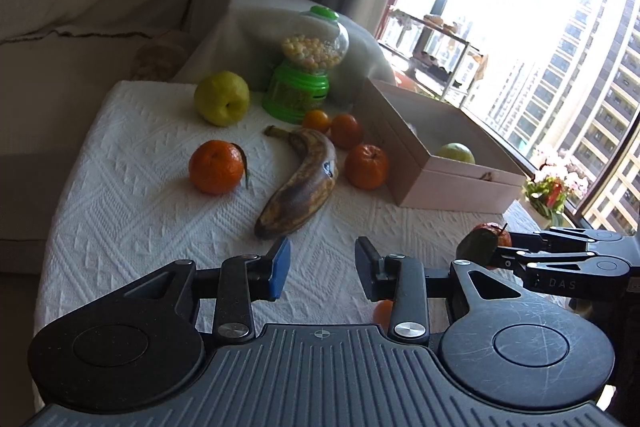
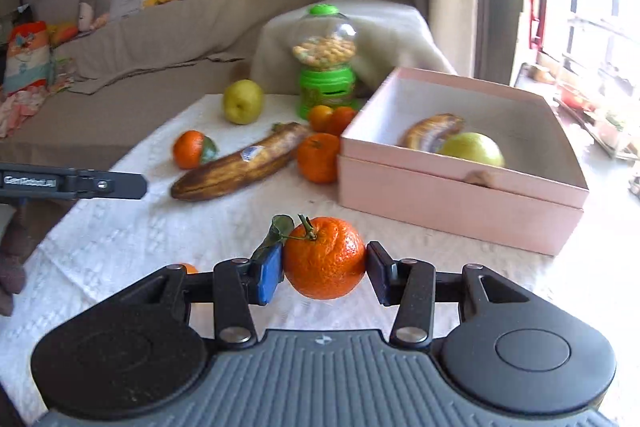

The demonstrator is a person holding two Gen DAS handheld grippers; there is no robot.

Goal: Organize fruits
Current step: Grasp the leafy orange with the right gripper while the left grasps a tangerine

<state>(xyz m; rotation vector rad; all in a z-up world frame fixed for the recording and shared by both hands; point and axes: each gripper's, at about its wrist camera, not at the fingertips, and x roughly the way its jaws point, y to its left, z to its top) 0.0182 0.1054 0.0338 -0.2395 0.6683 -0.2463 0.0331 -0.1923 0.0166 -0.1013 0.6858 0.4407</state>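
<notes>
box [image 2: 460, 183]: pale pink outside, white inside
counter cloth [image 1: 132, 203]: white, woven diamond and zigzag pattern
banana [image 1: 298, 183] left of the box: yellow gone mostly brown-black, small blue-white sticker
banana in the box [image 2: 432, 131]: brown with yellow streaks
pear in the box [image 2: 472, 147]: yellow-green
pear left of the dispenser [image 1: 222, 98]: yellow-green
oranges by the box [image 1: 366, 166]: bright orange
orange in the right claw [image 2: 325, 257]: orange, green stem and dark green leaf
dispenser [image 1: 306, 67] behind the box: bright green base and cap, clear globe, pastel candy balls
claws [image 1: 322, 265]: black, one blue pad each
</notes>
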